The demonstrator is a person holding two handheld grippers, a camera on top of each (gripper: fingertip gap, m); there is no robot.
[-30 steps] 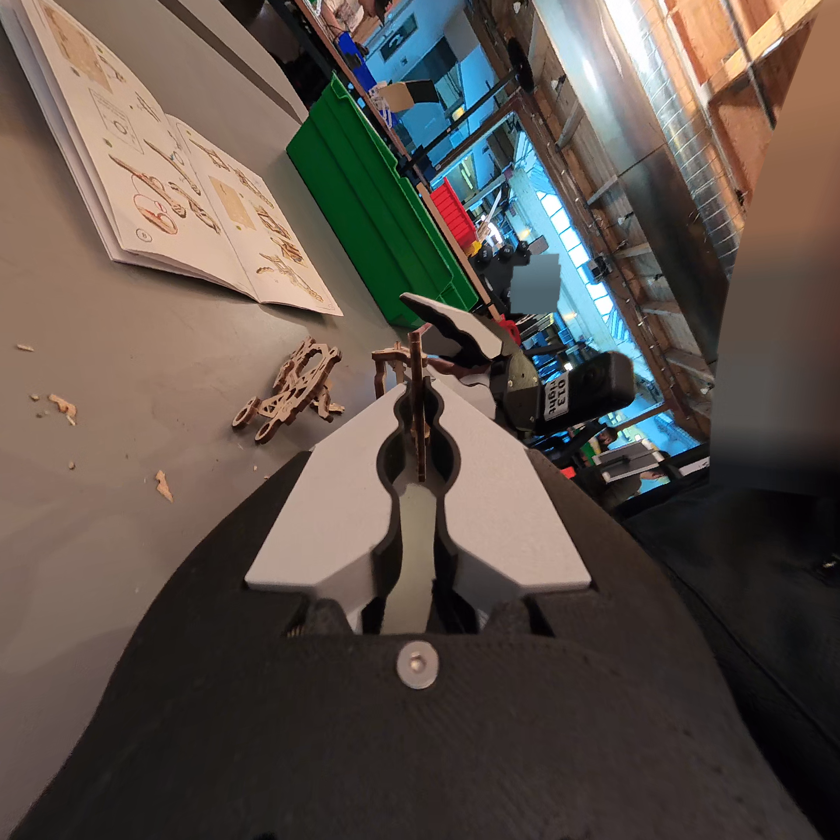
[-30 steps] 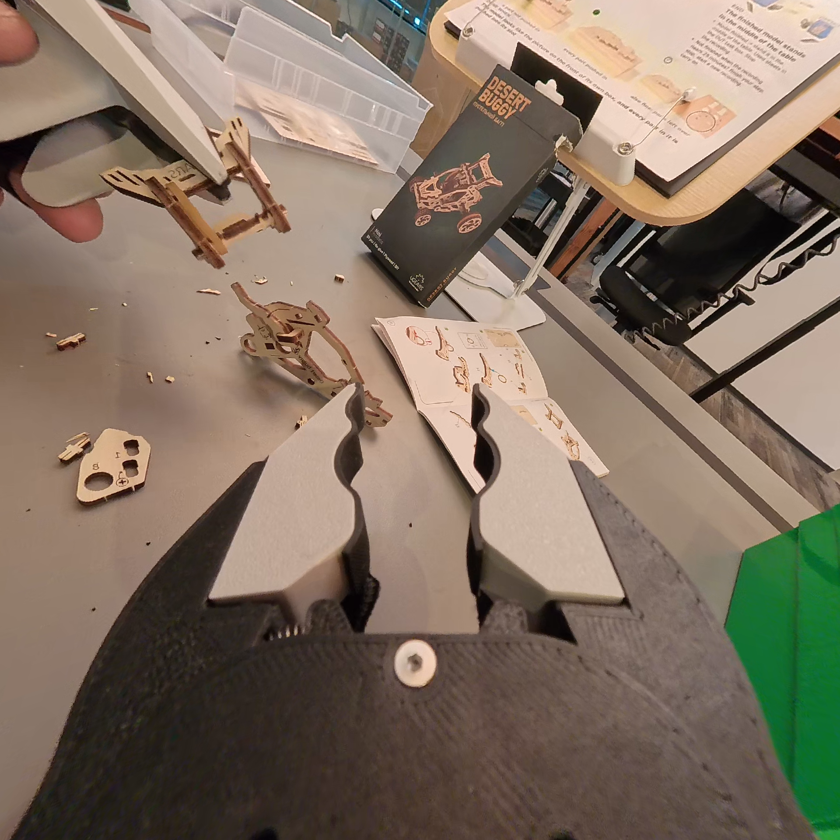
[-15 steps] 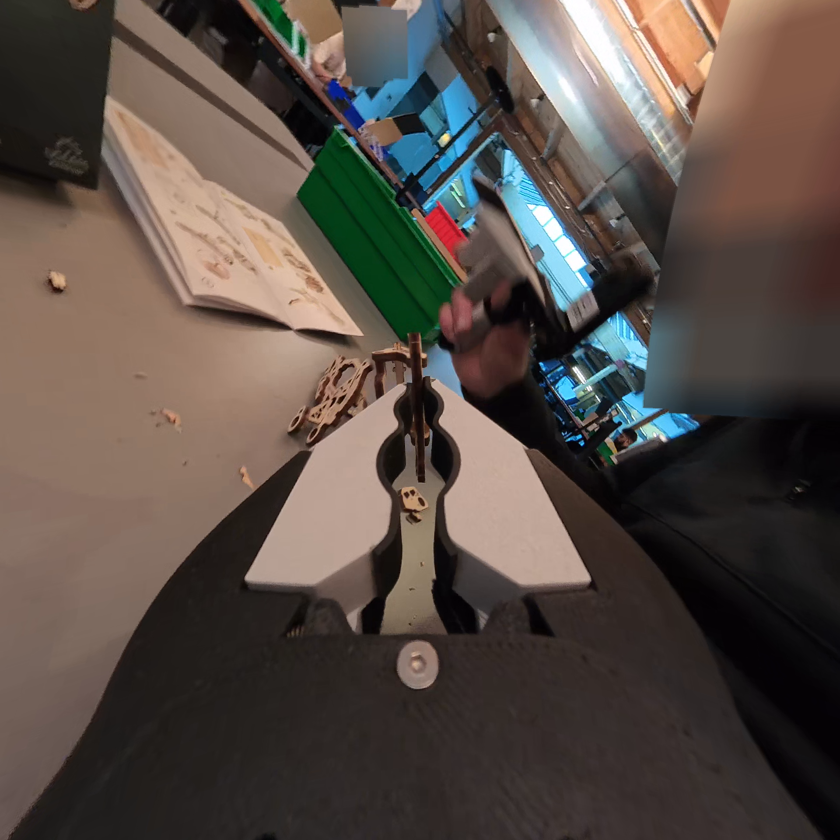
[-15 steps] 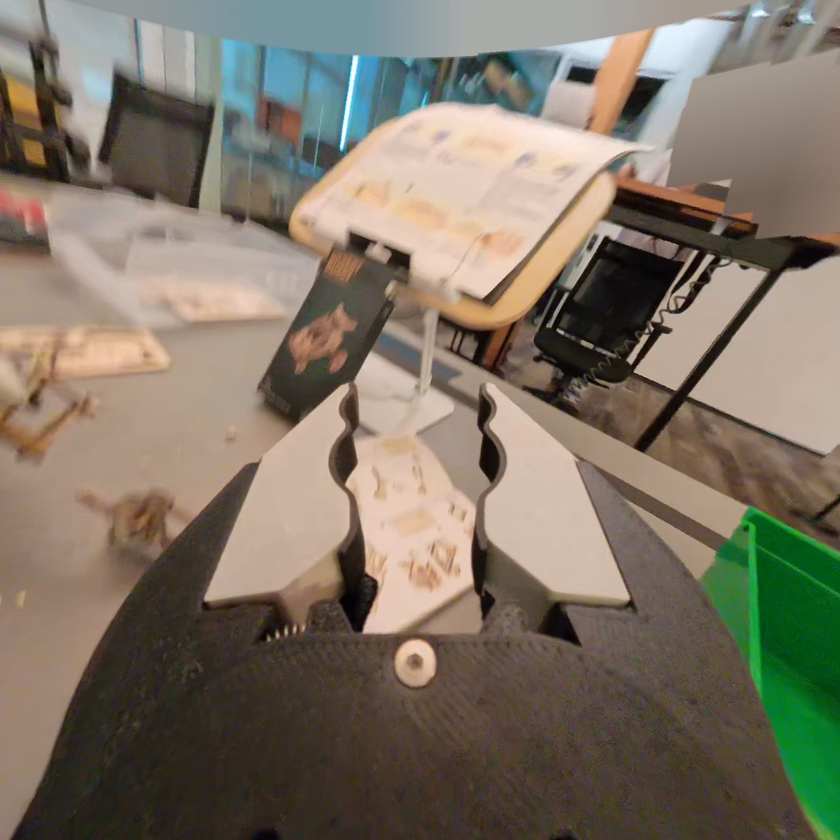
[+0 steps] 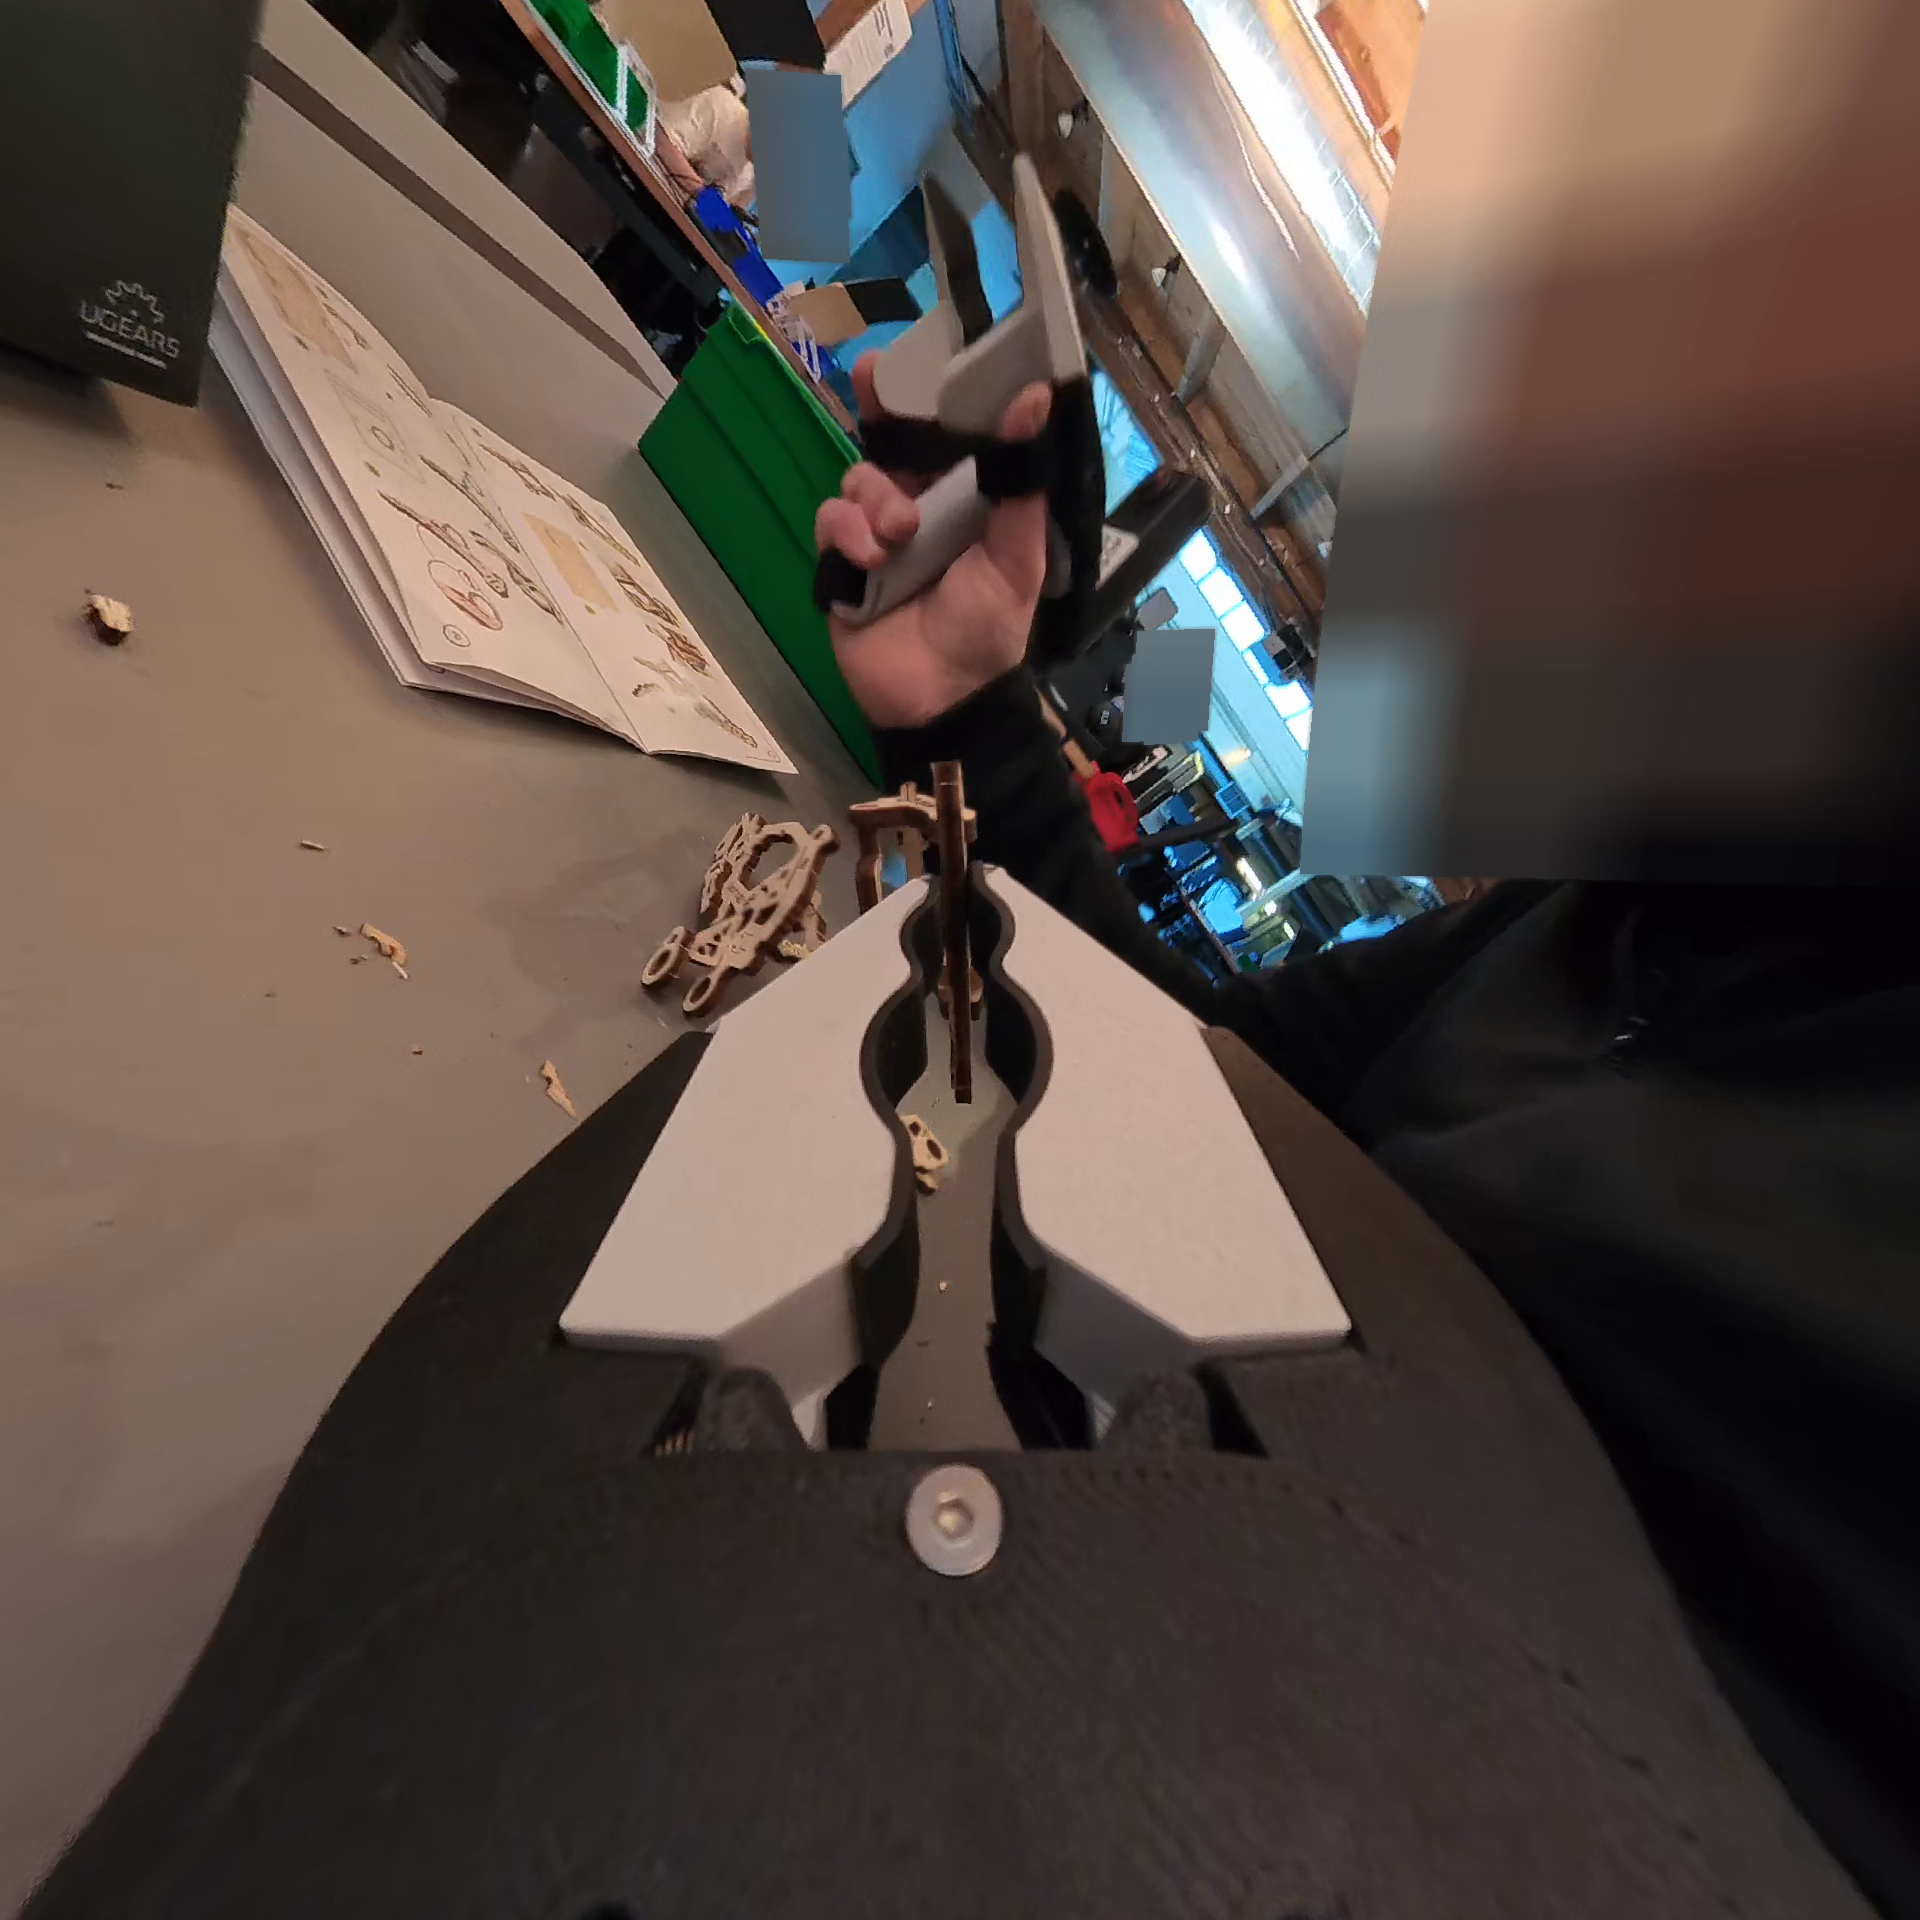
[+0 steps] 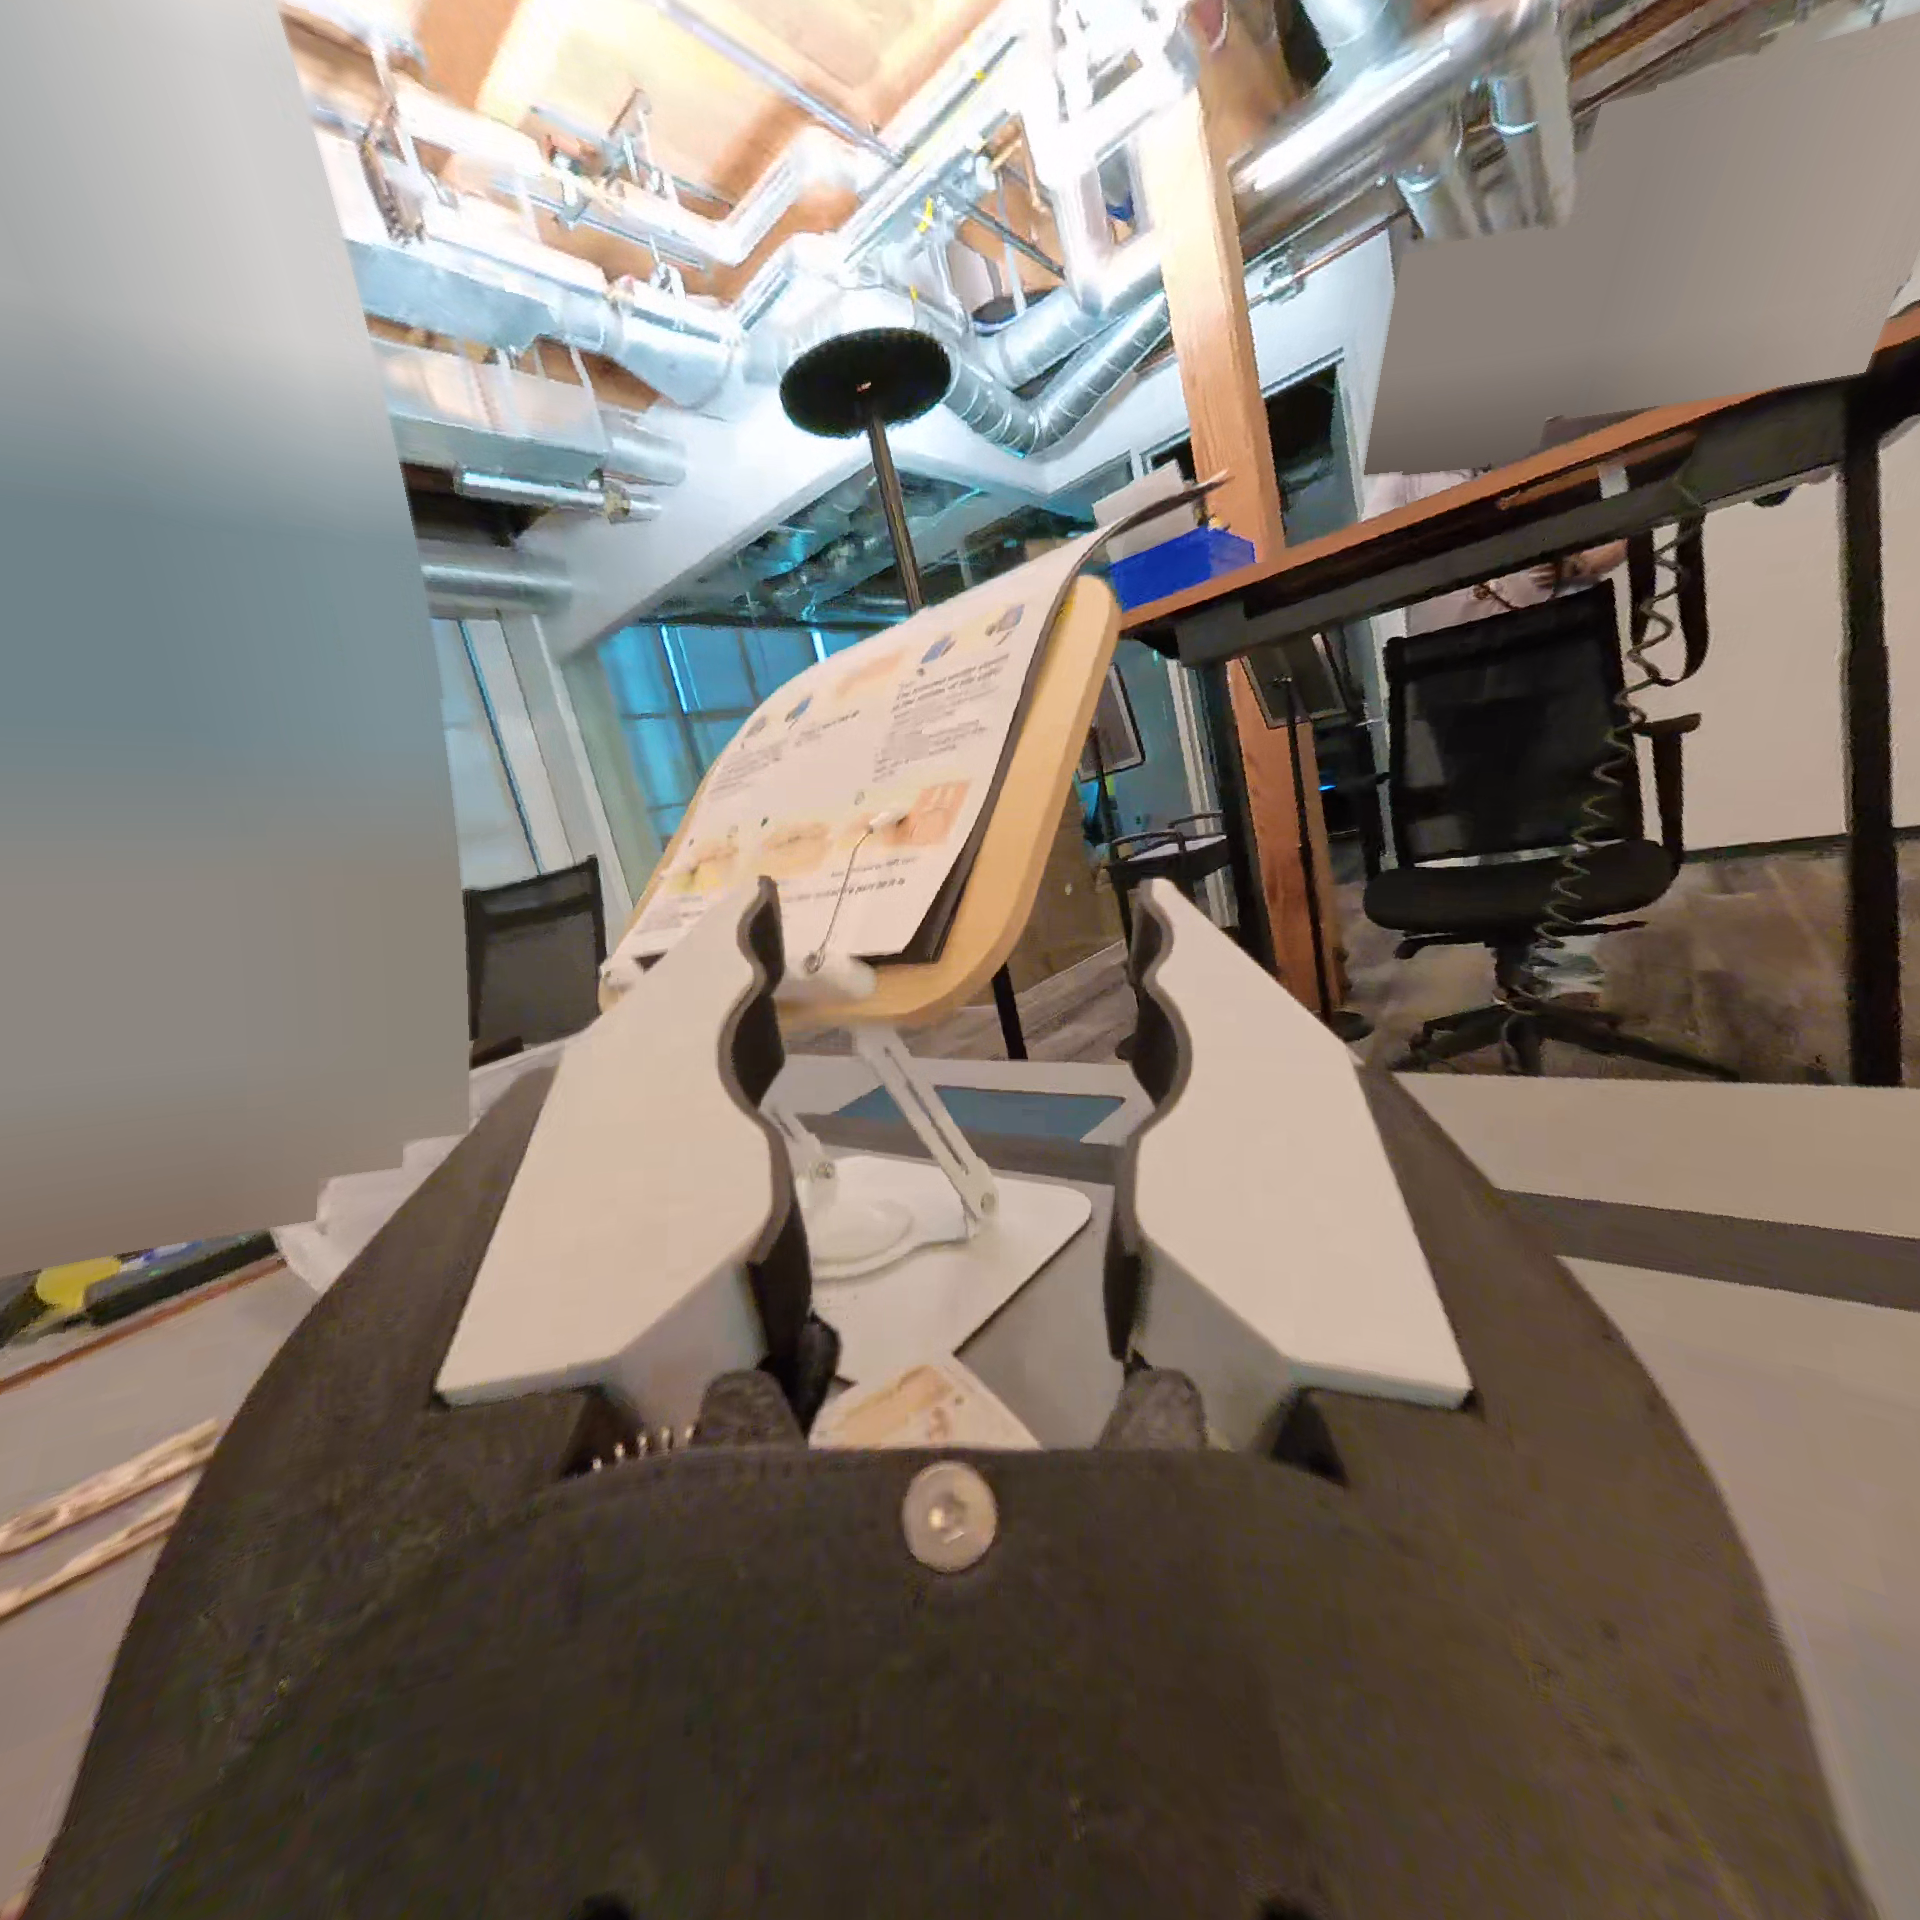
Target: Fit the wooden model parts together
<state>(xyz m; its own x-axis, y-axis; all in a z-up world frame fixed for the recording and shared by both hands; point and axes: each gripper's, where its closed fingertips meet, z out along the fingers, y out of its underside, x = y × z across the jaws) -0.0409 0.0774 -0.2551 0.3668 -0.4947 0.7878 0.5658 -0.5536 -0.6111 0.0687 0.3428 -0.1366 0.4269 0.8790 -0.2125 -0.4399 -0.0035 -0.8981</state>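
Now, line by line:

Left gripper (image 5: 951, 894): its two grey fingers (image 5: 790, 1122) are pressed onto a thin wooden piece (image 5: 950, 935), which stands on edge between the tips and sticks out past them.

Wooden frame (image 5: 894, 831): joined to the clamped piece on its far side, it hangs above the tabletop (image 5: 208, 1039) — seen edge-on, so its shape is hard to read.

Loose wooden assembly (image 5: 743, 914): a pale openwork part lying flat on the tabletop, just left of the left gripper's tips and apart from the held piece.

Small wooden bit (image 5: 923, 1151): lies on the tabletop, seen through the gap between the left fingers.

Wood chips (image 5: 382, 943): scattered over the grey tabletop to the left.

Booklet (image 5: 499, 561): open on the tabletop beyond the loose assembly, towards the far edge, with a dark box (image 5: 114, 187) standing at its far-left end.

Green bin (image 5: 758, 499): past the tabletop's far edge, behind the booklet.

Right gripper (image 6: 951, 914): spread wide, with nothing between its fingers; in the left wrist view it is held up in the person's hand (image 5: 935, 592), tips pointing upward, well above the tabletop.

Right gripper's outlook: tilted up at a book stand (image 6: 1029, 831) carrying a printed sheet (image 6: 862, 769) — ceiling pipes behind it.
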